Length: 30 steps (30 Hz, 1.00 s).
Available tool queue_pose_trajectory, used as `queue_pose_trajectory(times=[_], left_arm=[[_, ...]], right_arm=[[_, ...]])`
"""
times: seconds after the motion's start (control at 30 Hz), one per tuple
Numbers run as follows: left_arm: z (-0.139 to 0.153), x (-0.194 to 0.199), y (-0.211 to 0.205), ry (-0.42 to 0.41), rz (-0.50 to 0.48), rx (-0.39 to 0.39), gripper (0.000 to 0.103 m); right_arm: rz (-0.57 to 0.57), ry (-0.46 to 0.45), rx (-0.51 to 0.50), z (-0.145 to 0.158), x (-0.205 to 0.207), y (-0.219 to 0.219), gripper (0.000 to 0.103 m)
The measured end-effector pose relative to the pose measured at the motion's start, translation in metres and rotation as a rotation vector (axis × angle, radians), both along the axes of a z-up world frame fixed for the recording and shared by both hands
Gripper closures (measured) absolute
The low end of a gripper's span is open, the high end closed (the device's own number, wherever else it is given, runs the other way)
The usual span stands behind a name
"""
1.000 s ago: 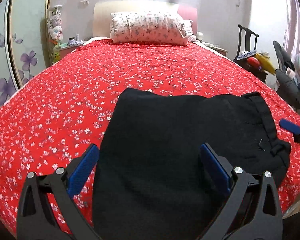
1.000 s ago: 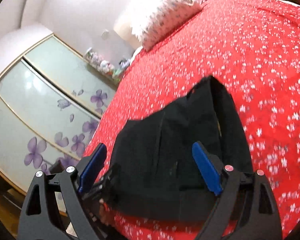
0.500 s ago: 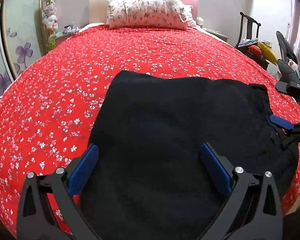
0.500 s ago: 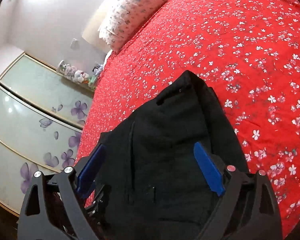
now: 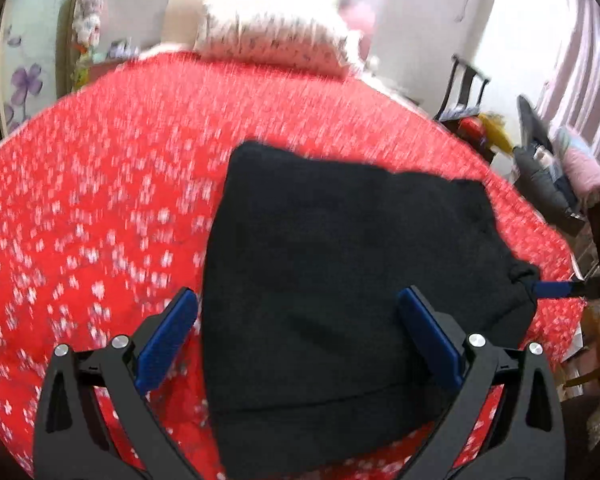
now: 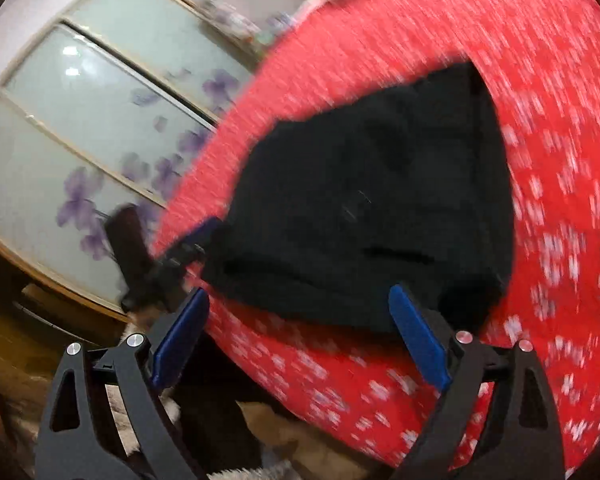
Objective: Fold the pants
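Observation:
The black pants [image 5: 340, 280] lie folded into a compact block on the red flowered bedspread [image 5: 100, 200], near the foot of the bed. My left gripper [image 5: 296, 340] is open and empty, its blue pads straddling the near part of the pants. In the right wrist view the pants [image 6: 380, 208] lie near the bed's edge. My right gripper [image 6: 296, 336] is open and empty, just off that edge. The right gripper's blue fingertip [image 5: 552, 289] shows beside the pants' right corner. The left gripper's fingertip [image 6: 204, 230] shows at their left corner. Both views are motion-blurred.
A flowered pillow [image 5: 272, 44] and headboard stand at the far end. A dark chair [image 5: 464, 92] and piled clothes [image 5: 556, 172] are to the right of the bed. Sliding doors with purple flowers [image 6: 100, 152] stand left of the bed, wooden floor below.
Both grippers have pulled back from the pants toward the foot of the bed. The right gripper has dropped off the bed's edge and swung left. The pants lie as before.

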State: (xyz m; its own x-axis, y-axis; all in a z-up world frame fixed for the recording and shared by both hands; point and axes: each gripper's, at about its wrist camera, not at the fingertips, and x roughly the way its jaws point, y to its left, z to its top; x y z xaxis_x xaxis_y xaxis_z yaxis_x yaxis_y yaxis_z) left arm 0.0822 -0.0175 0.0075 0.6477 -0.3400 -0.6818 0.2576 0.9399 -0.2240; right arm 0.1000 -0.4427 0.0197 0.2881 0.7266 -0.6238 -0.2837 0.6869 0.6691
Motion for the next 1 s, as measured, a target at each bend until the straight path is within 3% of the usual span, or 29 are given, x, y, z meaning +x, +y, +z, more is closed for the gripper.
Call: queue_pose_trajectory(times=[0.03,0.13,0.23,0.3,0.37,0.43,0.5,0.67,0.8,0.9,1.0], left_arm=[[-0.009,0.006,0.002,0.048,-0.005,-0.023,0.002],[-0.010,0.009,0.003,0.052,0.003,-0.043,0.002],[-0.012,0.008,0.002,0.030,0.013,-0.047,0.002],[-0.012,0.006,0.004,0.020,0.015,-0.055,0.002],[-0.014,0.005,0.005,0.008,0.013,-0.058,0.002],[-0.014,0.004,0.005,-0.001,0.015,-0.059,0.002],[-0.013,0.004,0.005,-0.004,0.018,-0.060,0.002],[-0.014,0.004,0.005,-0.005,0.023,-0.061,0.002],[-0.014,0.002,0.005,-0.010,0.020,-0.060,0.002],[-0.014,0.001,0.005,-0.011,0.020,-0.060,0.002],[-0.014,0.001,0.005,-0.011,0.021,-0.060,0.002]], right_arm=[[-0.008,0.033,0.021,-0.008,0.004,-0.002,0.010],[-0.026,0.051,0.062,-0.010,0.004,-0.007,0.010],[-0.030,0.000,0.042,0.003,0.000,-0.006,0.010],[-0.119,-0.078,0.084,0.017,0.001,-0.022,0.010],[-0.239,-0.095,0.112,0.017,0.005,-0.043,0.010],[-0.385,-0.042,0.104,0.006,0.013,-0.065,0.010],[-0.447,0.010,0.055,-0.007,0.022,-0.073,0.014],[-0.454,0.051,0.045,-0.021,0.036,-0.064,0.016],[-0.405,0.042,0.132,-0.021,0.042,-0.058,0.025],[-0.427,0.045,0.026,-0.022,0.047,-0.054,0.026],[-0.435,0.064,0.007,-0.025,0.052,-0.055,0.026]])
